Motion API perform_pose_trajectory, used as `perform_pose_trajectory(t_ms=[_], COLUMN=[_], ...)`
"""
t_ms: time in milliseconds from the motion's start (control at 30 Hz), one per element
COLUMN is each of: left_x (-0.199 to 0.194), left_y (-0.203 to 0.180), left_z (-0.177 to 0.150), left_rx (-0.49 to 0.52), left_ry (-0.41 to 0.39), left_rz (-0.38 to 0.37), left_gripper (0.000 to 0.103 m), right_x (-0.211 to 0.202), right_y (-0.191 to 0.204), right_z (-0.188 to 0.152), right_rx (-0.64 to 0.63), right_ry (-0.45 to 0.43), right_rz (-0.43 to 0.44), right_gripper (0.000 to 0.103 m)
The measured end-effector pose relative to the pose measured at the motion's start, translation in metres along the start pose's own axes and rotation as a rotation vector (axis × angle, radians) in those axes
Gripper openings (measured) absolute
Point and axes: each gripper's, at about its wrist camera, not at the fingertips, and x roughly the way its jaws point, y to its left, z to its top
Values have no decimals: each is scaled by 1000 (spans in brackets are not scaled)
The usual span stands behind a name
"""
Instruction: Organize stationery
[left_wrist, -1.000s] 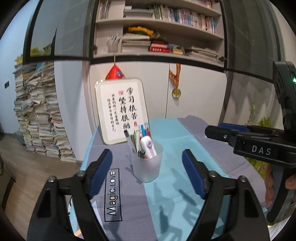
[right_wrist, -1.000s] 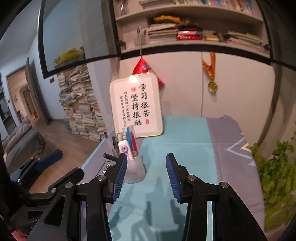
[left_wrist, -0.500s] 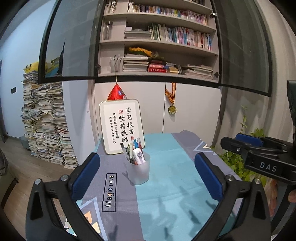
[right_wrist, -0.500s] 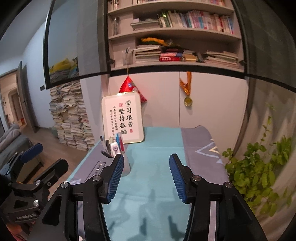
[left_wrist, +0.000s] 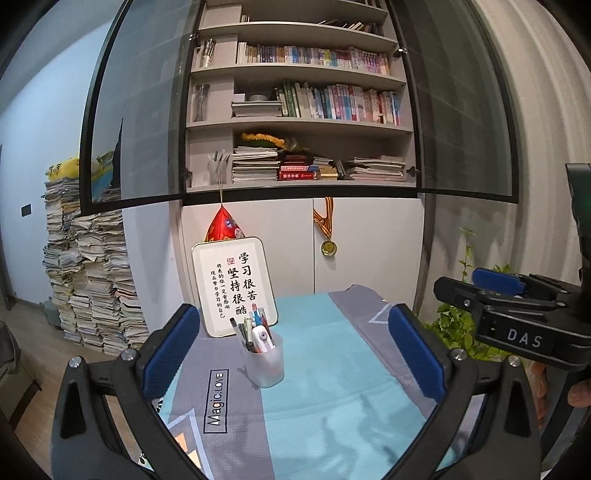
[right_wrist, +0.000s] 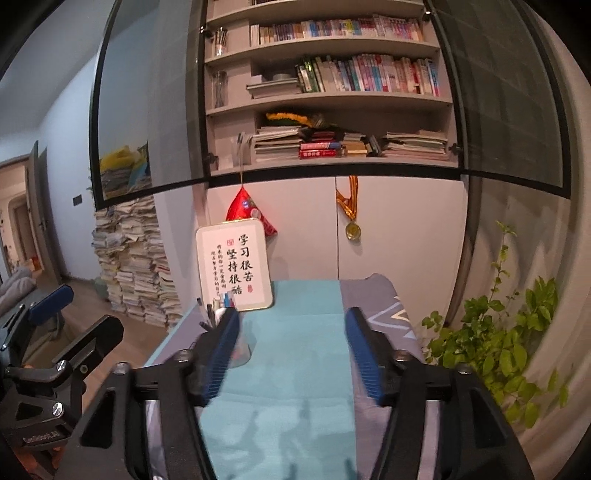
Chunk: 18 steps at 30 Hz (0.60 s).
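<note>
A frosted plastic pen cup (left_wrist: 265, 363) stands on the cloth-covered table (left_wrist: 332, 406), holding several pens and a white correction tape (left_wrist: 263, 338). My left gripper (left_wrist: 291, 350) is open and empty, held back from the cup, which sits between its blue pads in the view. My right gripper (right_wrist: 291, 354) is open and empty. In the right wrist view the cup (right_wrist: 242, 350) is partly hidden behind the left finger. The right gripper also shows at the right edge of the left wrist view (left_wrist: 509, 295).
A framed calligraphy sign (left_wrist: 234, 286) leans against the cabinet behind the cup. A bookshelf (left_wrist: 303, 110) rises above. A potted plant (right_wrist: 509, 332) stands right of the table. Paper stacks (left_wrist: 88, 280) are on the floor at left.
Both grippers have pulled back and up from the cup, which now looks smaller and farther. Both remain open and empty.
</note>
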Motion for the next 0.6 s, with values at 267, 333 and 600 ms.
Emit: perform_pose_trajectory(t_ms=[267,333,600], left_x=[-6,-7,-10], left_y=[-2,-4,-8], left_z=[6,7,10], left_rx=[-9,-6,7], left_ry=[-6,-14,-33], left_rz=[5,6,2], left_gripper=[102,102,102], right_x=[-12,-12,-20], right_y=[-1,-3,-2], right_z=[3,3,4], right_rx=[-4,-1,-6], right_ry=[-31,-32,-73], right_rz=[-13,-17,-36], right_gripper=[66,66,87])
